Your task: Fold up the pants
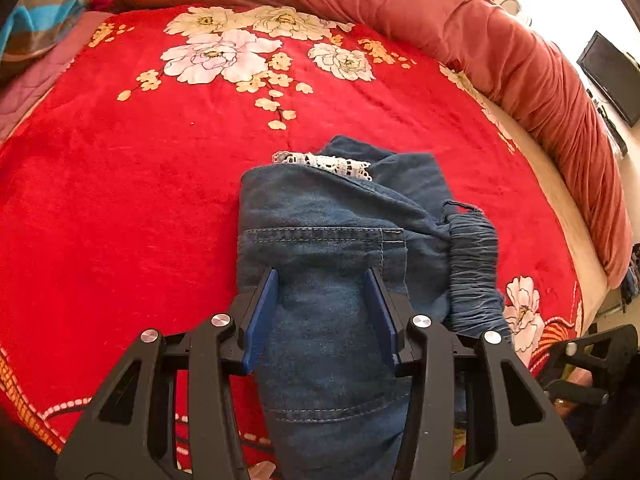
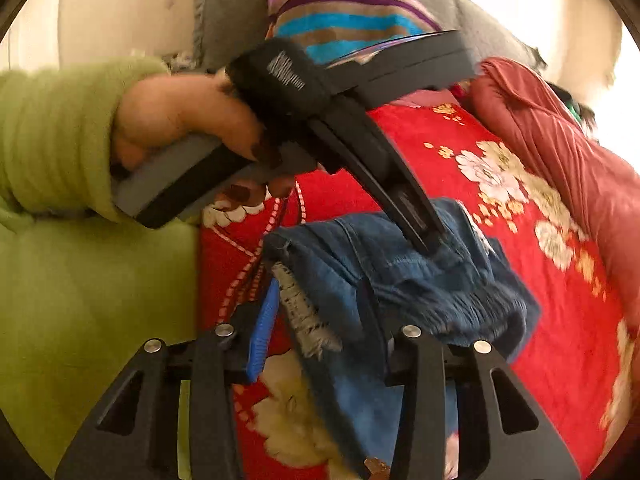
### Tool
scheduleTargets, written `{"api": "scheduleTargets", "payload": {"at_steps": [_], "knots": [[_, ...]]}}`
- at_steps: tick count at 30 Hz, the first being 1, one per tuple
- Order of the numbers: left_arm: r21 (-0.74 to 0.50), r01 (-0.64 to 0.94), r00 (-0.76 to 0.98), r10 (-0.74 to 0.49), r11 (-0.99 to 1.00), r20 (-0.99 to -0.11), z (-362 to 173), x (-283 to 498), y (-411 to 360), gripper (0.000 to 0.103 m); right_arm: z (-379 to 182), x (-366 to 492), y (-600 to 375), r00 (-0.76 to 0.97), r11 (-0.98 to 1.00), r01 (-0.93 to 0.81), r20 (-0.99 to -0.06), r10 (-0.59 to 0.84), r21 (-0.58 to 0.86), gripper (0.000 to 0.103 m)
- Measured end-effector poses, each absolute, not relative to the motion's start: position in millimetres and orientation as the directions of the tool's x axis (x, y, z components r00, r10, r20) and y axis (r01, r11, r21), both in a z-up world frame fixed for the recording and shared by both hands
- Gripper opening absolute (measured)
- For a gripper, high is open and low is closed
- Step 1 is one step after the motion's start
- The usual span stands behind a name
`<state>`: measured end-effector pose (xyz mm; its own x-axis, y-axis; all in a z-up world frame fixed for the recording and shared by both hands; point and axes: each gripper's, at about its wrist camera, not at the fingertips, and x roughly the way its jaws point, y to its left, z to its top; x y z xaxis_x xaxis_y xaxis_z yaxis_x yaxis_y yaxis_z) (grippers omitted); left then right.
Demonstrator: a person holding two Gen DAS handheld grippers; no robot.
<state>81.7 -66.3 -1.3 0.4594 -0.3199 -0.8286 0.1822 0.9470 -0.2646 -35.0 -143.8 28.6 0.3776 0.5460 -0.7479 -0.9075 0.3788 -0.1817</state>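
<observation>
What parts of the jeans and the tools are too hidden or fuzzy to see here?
- Left wrist view: the near end of the jeans runs off the bottom edge, behind the left tool.
- Right wrist view: the lace trim and denim are motion-blurred; the right tool has its right finger hidden behind cloth, so its grip is unclear.

Bed with red floral blanket [image 1: 120, 200], folded denim pants [image 1: 332, 240], rust-red quilt [image 1: 500, 52]
</observation>
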Motion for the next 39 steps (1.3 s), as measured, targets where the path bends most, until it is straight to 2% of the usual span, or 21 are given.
{"api": "scheduleTargets", "payload": {"at_steps": [3,4,5,9,11,14,20,24,26,29,39], "knots": [[-0.269,0.179,0.456,-0.322,0.946,-0.829,-4,84,-65,0.037,18,-26,-131,0.394,0.363,-0.905,-0.755,0.524,-0.22,0.036],[-0.269,0.177,0.456,-0.322,0.947,-0.83,-4,84,-65,0.037,16,-23,-129,0.386,0.359,-0.909,-0.754,0.532,-0.212,0.025],[-0.273,0.176,0.454,-0.324,0.946,-0.83,-5,85,-64,0.037,14,-18,-126,0.362,0.353,-0.917,-0.756,0.545,-0.185,0.01],[-0.293,0.171,0.454,-0.34,0.941,-0.824,-5,84,-61,0.037,22,-22,-134,0.255,0.307,-0.948,-0.769,0.586,-0.08,0.005],[-0.296,0.175,0.454,-0.344,0.939,-0.822,-5,84,-62,0.037,29,-31,-142,0.231,0.272,-0.96,-0.757,0.612,-0.073,0.005],[-0.301,0.171,0.461,-0.346,0.938,-0.817,-7,87,-62,0.037,12,-37,-141,0.253,0.261,-0.958,-0.791,0.557,-0.123,0.005],[-0.302,0.167,0.473,-0.345,0.939,-0.811,-6,83,-61,0.037,3,-31,-151,0.223,0.325,-0.945,-0.773,0.594,-0.024,0.008],[-0.299,0.179,0.492,-0.348,0.937,-0.798,1,77,-64,0.047,14,-32,-159,0.232,0.353,-0.936,-0.759,0.609,-0.002,0.013],[-0.289,0.184,0.5,-0.343,0.939,-0.795,4,74,-65,0.048,21,-32,-164,0.231,0.367,-0.93,-0.75,0.62,0.017,0.02],[-0.277,0.188,0.51,-0.334,0.942,-0.793,8,71,-67,0.049,31,-33,-169,0.236,0.372,-0.928,-0.741,0.628,0.019,0.024],[-0.259,0.192,0.543,-0.322,0.947,-0.776,23,60,-67,0.055,49,-44,-171,0.222,0.366,-0.929,-0.709,0.669,0.055,0.026]]}}
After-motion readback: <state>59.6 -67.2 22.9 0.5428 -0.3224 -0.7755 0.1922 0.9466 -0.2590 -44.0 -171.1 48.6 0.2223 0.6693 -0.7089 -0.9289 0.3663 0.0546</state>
